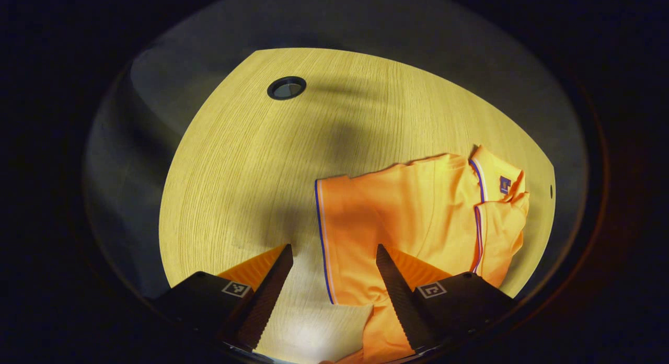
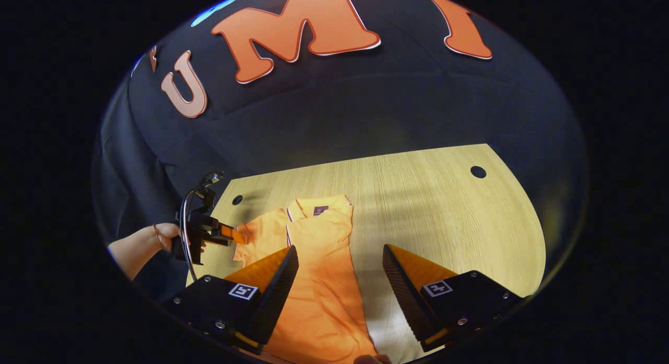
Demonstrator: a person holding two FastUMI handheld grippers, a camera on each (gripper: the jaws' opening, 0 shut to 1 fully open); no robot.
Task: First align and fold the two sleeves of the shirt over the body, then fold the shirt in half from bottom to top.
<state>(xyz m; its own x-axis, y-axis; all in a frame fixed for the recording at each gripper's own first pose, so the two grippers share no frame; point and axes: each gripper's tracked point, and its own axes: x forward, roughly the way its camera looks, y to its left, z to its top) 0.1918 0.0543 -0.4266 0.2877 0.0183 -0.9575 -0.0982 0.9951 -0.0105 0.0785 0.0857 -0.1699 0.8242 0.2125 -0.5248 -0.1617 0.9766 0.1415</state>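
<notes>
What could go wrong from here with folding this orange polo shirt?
The left sleeve lies unfolded, spread toward the open left gripper, so a careless pinch may also drag the body cloth. The polo shirt lies near the table's front edge and may slide off. The open right gripper may disturb the folded side.

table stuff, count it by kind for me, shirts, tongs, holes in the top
shirt: 1
tongs: 2, left and right
holes in the table: 2, near and far
total: 5
</notes>
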